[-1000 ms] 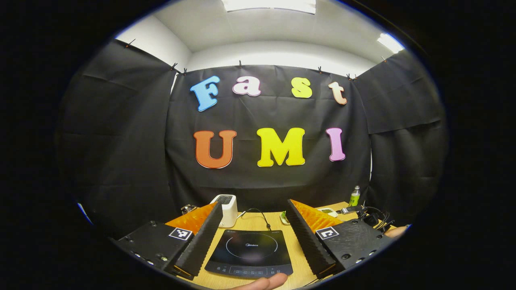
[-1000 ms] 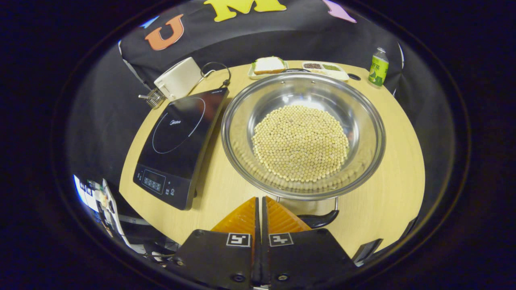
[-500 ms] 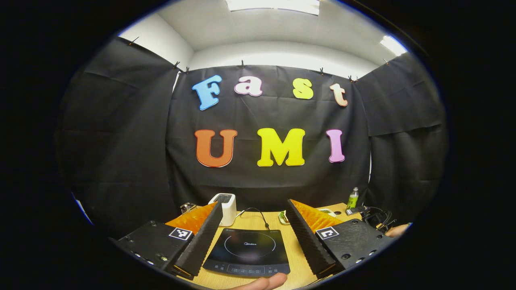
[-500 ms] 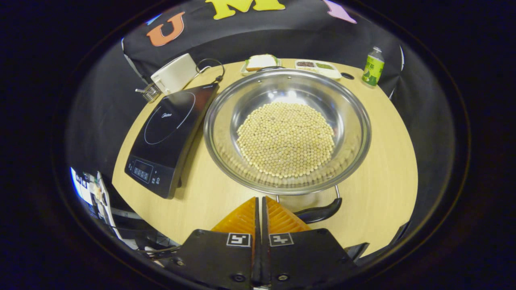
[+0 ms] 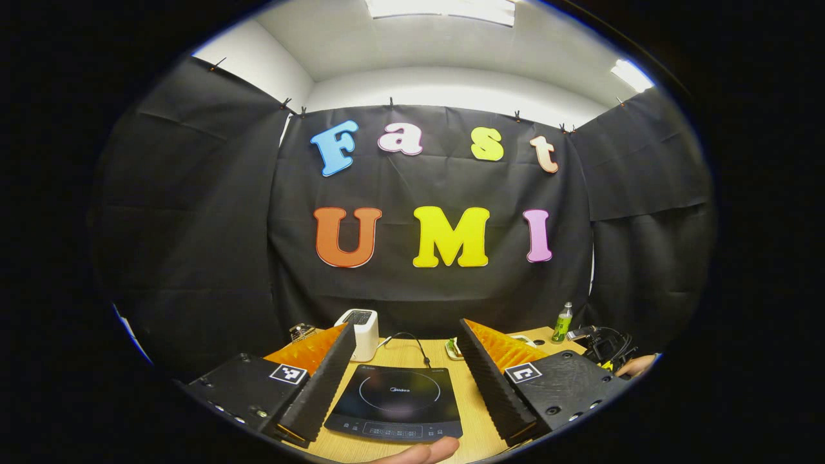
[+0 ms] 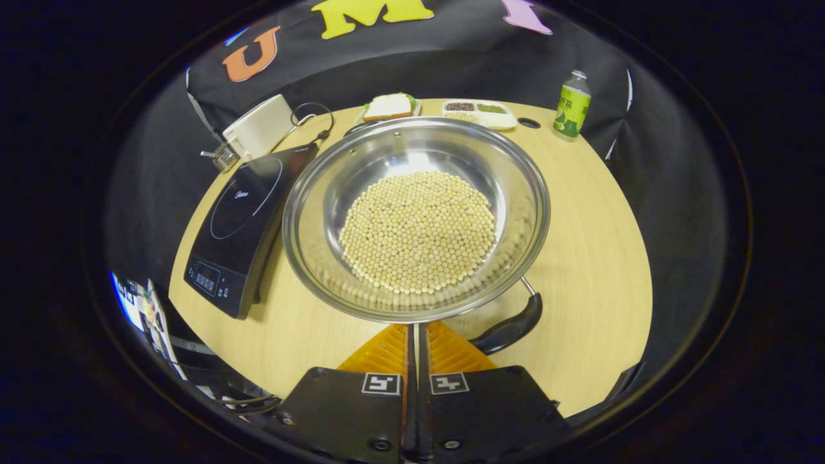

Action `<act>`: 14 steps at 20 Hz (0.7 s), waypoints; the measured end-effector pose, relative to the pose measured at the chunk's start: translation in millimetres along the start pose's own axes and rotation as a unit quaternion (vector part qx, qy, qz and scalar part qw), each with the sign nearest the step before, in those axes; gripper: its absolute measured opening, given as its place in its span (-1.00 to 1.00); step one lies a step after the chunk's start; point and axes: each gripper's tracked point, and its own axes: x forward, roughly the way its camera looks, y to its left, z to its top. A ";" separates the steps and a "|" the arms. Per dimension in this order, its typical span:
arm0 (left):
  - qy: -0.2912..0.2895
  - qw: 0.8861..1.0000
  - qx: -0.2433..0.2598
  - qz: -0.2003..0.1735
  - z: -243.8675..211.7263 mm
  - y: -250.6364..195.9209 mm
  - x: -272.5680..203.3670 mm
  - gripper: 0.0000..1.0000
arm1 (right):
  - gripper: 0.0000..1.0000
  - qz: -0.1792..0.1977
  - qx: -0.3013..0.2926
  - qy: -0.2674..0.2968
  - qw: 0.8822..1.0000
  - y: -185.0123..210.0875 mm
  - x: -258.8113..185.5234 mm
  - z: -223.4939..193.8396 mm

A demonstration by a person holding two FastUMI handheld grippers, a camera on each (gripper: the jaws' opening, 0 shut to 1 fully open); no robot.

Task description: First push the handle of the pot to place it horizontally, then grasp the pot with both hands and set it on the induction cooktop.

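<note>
Because a push needs a blunt tip, the right gripper (image 6: 416, 335) has its fingers pressed together beside the black handle (image 6: 509, 328) of the pot (image 6: 416, 219) — just right of the induction cooktop (image 6: 245, 219). Spread wide, the left gripper (image 5: 403, 374) waits over that cooktop, seemingly for the two-handed lift.

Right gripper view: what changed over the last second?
The right tongs, shut and empty, have pushed the pot's black handle; it now angles off to their right side, and the pot has turned closer to the cooktop. The left tongs stayed open above the cooktop, holding nothing.
</note>
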 end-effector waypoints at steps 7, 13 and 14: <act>0.004 1.000 0.004 -0.002 -3.4 -2.3 4.1 0.92 | -0.93 -0.014 -0.003 0.002 1.000 -29.5 3.9 2.3; 0.010 1.000 0.005 -0.005 -6.8 -11.2 15.5 0.92 | -0.92 -0.023 0.007 -0.004 1.000 -62.9 7.7 11.9; 0.009 1.000 0.007 -0.006 -6.3 -13.5 17.4 0.92 | -0.92 -0.023 0.011 -0.005 1.000 -68.0 7.9 14.1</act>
